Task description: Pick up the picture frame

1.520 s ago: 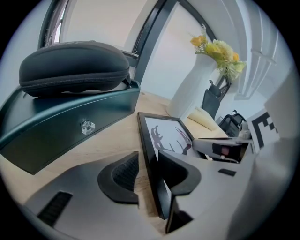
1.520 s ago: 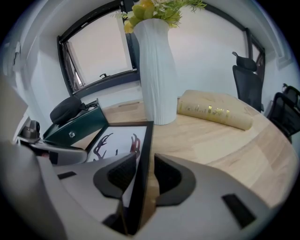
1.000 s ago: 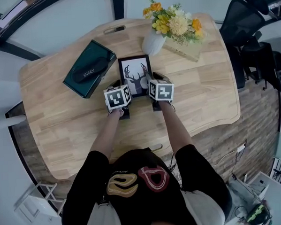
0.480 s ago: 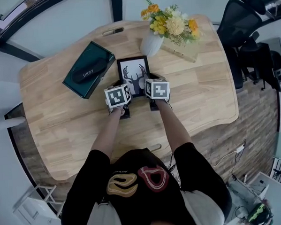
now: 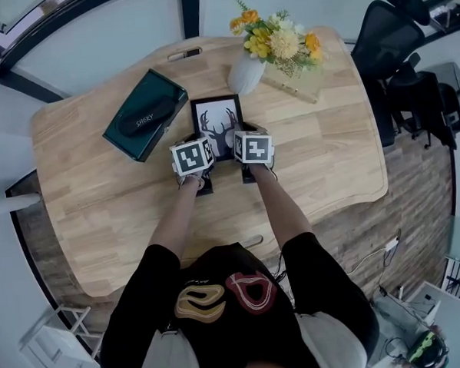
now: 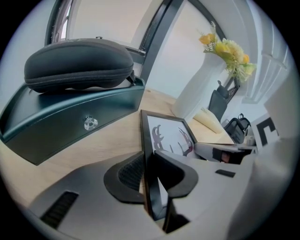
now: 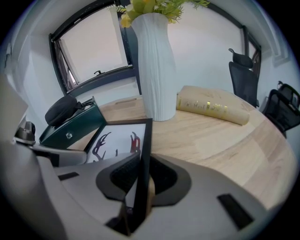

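A black picture frame (image 5: 217, 113) with a deer print lies flat on the round wooden table (image 5: 320, 151). My left gripper (image 5: 198, 139) straddles its left edge near the lower corner, and my right gripper (image 5: 243, 135) straddles its right edge. In the left gripper view the frame's (image 6: 169, 134) black edge runs between the dark pads (image 6: 129, 174) of the left gripper (image 6: 149, 174). The right gripper view shows the frame (image 7: 117, 138) the same way inside the right gripper (image 7: 140, 177). Both pairs of jaws are closing, and the pads look pressed against the frame's edge.
A dark green box (image 5: 143, 115) with a black glasses case on top sits just left of the frame. Behind the frame stand a white vase of flowers (image 5: 245, 72) and a cream book (image 5: 295, 82). Black office chairs (image 5: 403, 47) stand off the table's right side.
Both grippers' jaws have drawn in around the frame's side edges. The right gripper's cube has shifted slightly left towards the frame; the frame lies where it did.
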